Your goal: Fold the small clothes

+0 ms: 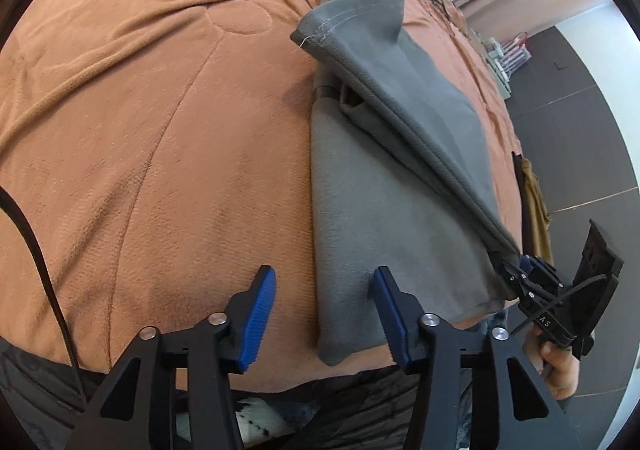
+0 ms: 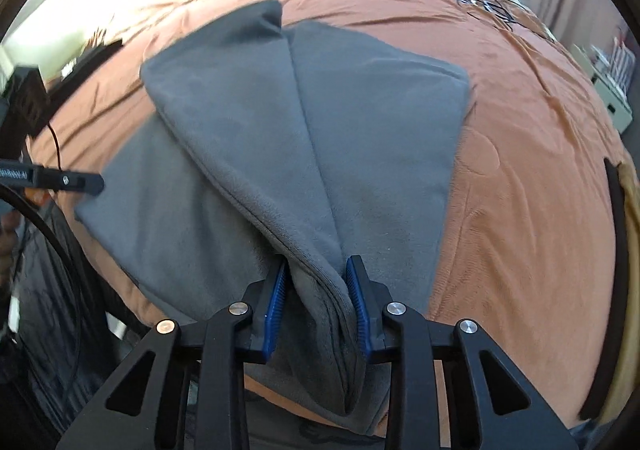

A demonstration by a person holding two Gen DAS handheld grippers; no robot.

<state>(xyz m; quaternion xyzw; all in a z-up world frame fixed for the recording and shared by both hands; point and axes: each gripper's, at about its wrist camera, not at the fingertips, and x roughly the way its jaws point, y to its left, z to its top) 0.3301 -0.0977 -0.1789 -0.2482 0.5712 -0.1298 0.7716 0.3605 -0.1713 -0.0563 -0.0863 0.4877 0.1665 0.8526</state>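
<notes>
1. The grey cloth point(image 1: 384, 217) lies on the orange bedspread point(image 1: 160, 129), right of centre in the left wrist view, reaching from the upper middle down to the bottom edge of the bed.
2. My left gripper point(image 1: 324, 314) has its jaws apart, nothing pinched; the right blue pad point(image 1: 386, 314) touches the cloth's near edge, the left pad point(image 1: 260, 314) sits over bare bedspread.
3. My right gripper point(image 2: 316, 306) has its jaws narrow, clamped on a bunched fold of the cloth point(image 2: 312, 153) at the bottom centre of the right wrist view.
4. From that grip a flap rises, its hem running diagonally to the upper left of the frame, lifted off the flat layer beneath.
5. In the left wrist view the right gripper point(image 1: 516, 270) shows at the right edge, the raised fold stretching up-left from it.
6. My hand point(image 1: 560, 366) holds that gripper's handle, lower right.
7. A black cable point(image 1: 36, 242) runs down the left edge.
</notes>
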